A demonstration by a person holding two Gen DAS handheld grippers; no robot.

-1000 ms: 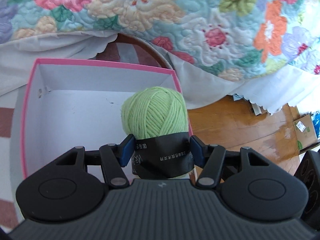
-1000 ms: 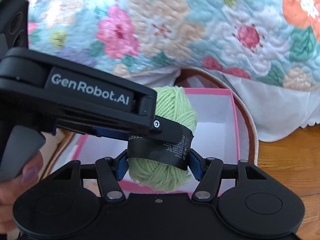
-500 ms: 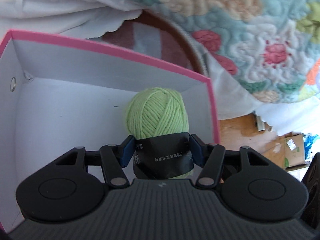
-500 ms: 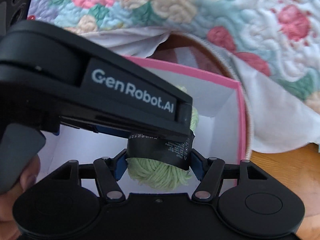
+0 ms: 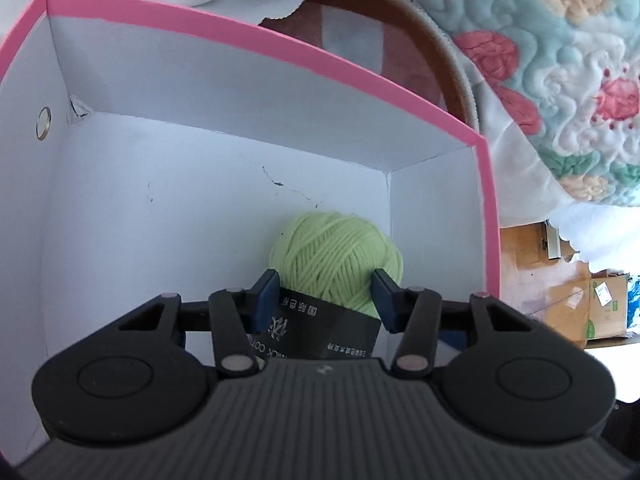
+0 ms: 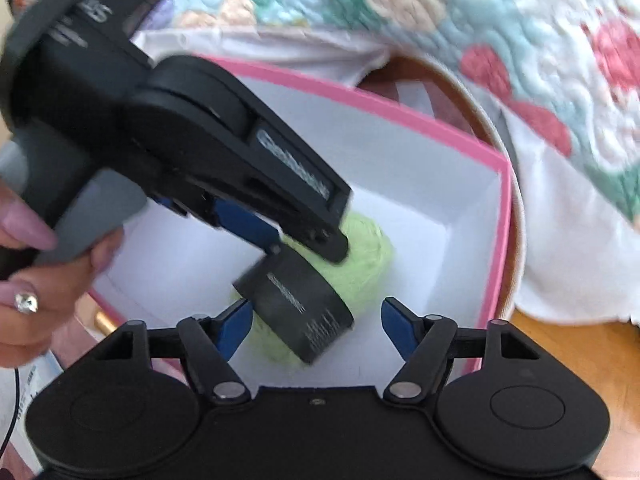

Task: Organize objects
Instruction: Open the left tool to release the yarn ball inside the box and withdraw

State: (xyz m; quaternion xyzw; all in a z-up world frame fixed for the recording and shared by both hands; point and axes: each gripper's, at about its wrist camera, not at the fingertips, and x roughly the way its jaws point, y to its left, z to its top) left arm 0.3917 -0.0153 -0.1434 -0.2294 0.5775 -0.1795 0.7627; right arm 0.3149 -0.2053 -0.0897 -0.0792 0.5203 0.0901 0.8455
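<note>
The left gripper has its jaws on both sides of the green yarn ball. They have just been closing a bit more. The blue pads look like they are pinching the ball and its black paper band.

The right gripper has its jaws spread. They have just been opening wider. The ball sits between them in the right wrist view, but the right pad stands clear of it. The left pad is very close to the yarn, and I cannot tell if it touches. So only the left gripper seems to hold the ball.

In the right wrist view the left gripper reaches in from the upper left of the frame. A hand holds its grey handle at the left edge.

The ball is down inside the pink box. The box is white inside. In the left wrist view the ball is low in the frame, near the right wall and its corner. I cannot tell if the ball rests on the bottom yet. I see nothing else in the box, but the grippers hide part of it.

Past the box there is a flowery quilt at the upper right, and a wooden floor at the lower right.

I think this part of the job is almost done. The ball is in the box. What is left is for the left jaws to let go and come out. No other things to tidy show up here.
</note>
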